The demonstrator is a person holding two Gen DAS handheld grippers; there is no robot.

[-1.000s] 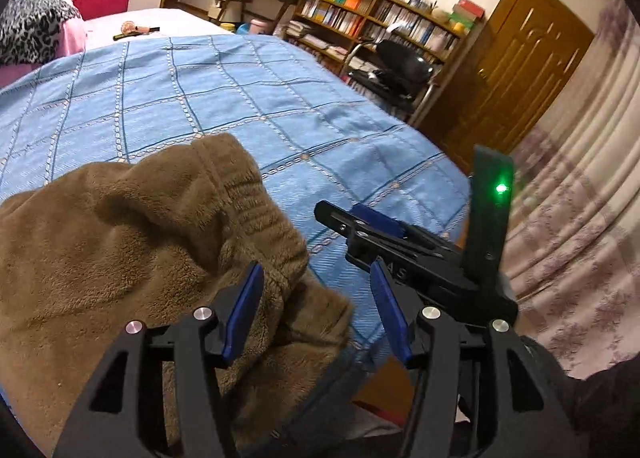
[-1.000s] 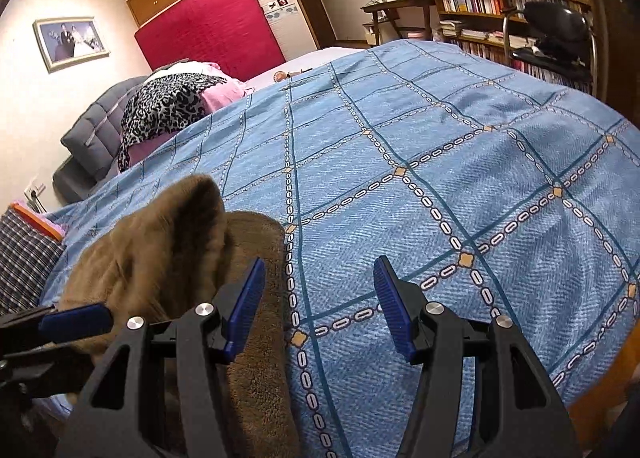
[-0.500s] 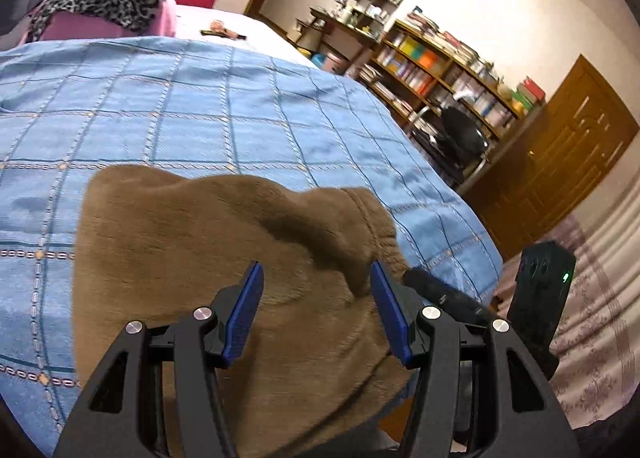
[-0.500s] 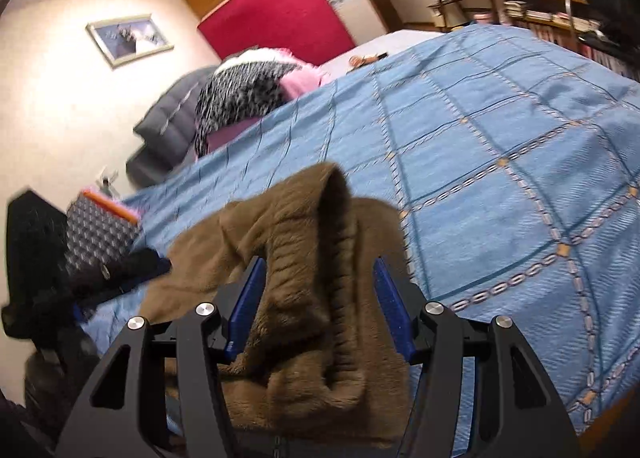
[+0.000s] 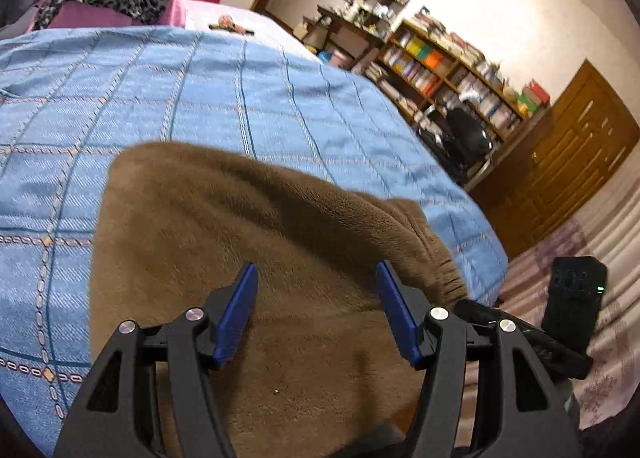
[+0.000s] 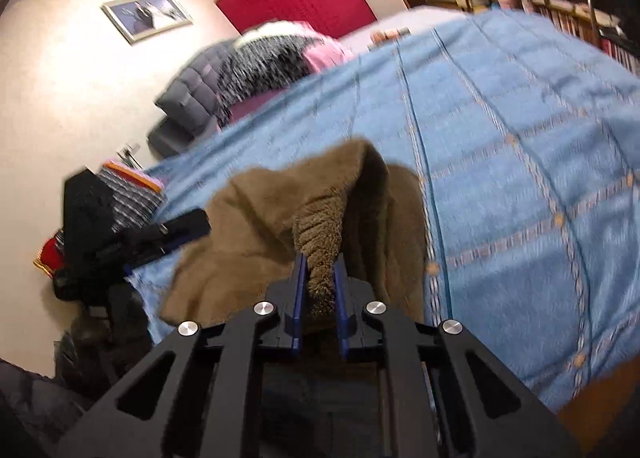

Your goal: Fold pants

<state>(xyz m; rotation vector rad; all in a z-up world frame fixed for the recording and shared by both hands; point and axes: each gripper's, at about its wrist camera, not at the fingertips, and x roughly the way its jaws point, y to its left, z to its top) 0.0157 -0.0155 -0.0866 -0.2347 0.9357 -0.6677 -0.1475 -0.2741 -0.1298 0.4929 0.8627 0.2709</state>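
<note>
- Lying on the blue bedspread [image 5: 240, 97], the brown fleece pants [image 5: 280, 242] spread beneath the left gripper [image 5: 316, 310], whose jaws are opening.
- Right gripper [image 6: 319, 290] pinches their ribbed waistband.

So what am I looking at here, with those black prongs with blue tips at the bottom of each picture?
There is no robot here. A person holds a hand-held grasping tool in each hand, and each tool carries a wide-angle camera looking forward along its two blue-padded fingers.

One picture comes from the left tool. Its jaws are apart and opening, hovering over a pair of brown fleece pants without pinching them. The right tool's black body shows at that picture's lower right edge.

The other picture comes from the right tool, shut on the pants' ribbed edge, so the cloth is bunched and pulled up.

The pants lie near the edge of a bed with a blue checked bedspread. Behind are bookshelves and a wooden door.
</note>
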